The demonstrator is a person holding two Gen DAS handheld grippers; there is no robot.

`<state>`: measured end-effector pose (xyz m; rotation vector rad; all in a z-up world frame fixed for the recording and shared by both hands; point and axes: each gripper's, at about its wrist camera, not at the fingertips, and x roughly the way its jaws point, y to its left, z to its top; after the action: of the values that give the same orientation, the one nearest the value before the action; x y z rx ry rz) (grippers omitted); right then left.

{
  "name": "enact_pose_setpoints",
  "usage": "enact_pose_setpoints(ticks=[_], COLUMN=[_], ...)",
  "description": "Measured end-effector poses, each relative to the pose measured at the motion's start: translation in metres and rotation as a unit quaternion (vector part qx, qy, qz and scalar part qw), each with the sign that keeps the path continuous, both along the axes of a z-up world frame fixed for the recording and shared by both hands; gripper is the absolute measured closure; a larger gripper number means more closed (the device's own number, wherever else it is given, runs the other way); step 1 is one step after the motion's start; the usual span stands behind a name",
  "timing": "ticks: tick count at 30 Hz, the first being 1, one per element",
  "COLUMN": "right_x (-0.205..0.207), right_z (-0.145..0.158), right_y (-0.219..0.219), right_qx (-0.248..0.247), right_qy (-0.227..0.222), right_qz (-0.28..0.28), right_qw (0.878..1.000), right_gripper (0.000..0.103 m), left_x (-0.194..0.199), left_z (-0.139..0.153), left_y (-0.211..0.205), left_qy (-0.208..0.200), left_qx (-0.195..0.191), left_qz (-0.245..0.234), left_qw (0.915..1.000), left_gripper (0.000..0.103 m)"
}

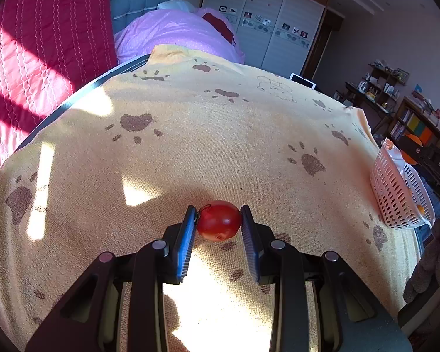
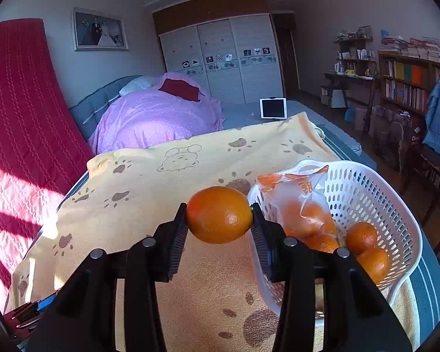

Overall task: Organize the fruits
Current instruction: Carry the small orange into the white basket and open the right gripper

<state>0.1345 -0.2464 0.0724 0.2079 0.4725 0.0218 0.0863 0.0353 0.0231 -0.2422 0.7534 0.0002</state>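
Bedroom, sunlit; working surface is a bed draped in a yellow paw-print towel [image 1: 208,152], wardrobe and bookshelves behind.

Left wrist view. Item: red fruit [image 1: 218,220], small and round, stem wire showing. Location: low over the towel, between the blue pads of your left tongs [image 1: 218,220], both pads touching its sides, so the tongs hold it narrow. Whether it rests on the cloth or is lifted just clear, I cannot tell. White perforated basket [image 1: 396,193] sits at the far right edge of the towel, well apart from this fruit.

Right wrist view. Item: orange [image 2: 219,214], clamped across its middle by your right tongs [image 2: 219,215], clear above the towel. Basket [image 2: 396,214] lies just beside it to the right, already holding loose oranges [image 2: 366,249] and a bagged lot [image 2: 305,205].

Handling note, as judgement: carry the orange over the near rim, lower it onto the free floor beside the bag, then release low so it does not roll or bounce out. Keep the left grip gentle; the red fruit looks soft.
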Motion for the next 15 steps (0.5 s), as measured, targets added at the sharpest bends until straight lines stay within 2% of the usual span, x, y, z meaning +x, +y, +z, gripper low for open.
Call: enact_pose_setpoints(ticks=[6,10,15], right_x=[0.003,0.008,0.007], right_z=[-0.007,-0.014,-0.016], right_y=[-0.048,-0.063,-0.066], right_qx=[0.030,0.050,0.055], right_qy=[0.019,0.036,0.030], right_qz=[-0.083,-0.098,-0.107], right_qw=[0.996,0.993,0.992], right_gripper=[0.059,0.059,0.056], left_x=[0.000,0.001,0.001], left_z=[0.000,0.000,-0.001], left_y=[0.000,0.000,0.000], left_qy=[0.000,0.000,0.000], left_qx=[0.000,0.001,0.000], left_qz=[0.000,-0.001,-0.001], left_qw=[1.0000,1.0000,1.0000], left_gripper=[0.072,0.072,0.072])
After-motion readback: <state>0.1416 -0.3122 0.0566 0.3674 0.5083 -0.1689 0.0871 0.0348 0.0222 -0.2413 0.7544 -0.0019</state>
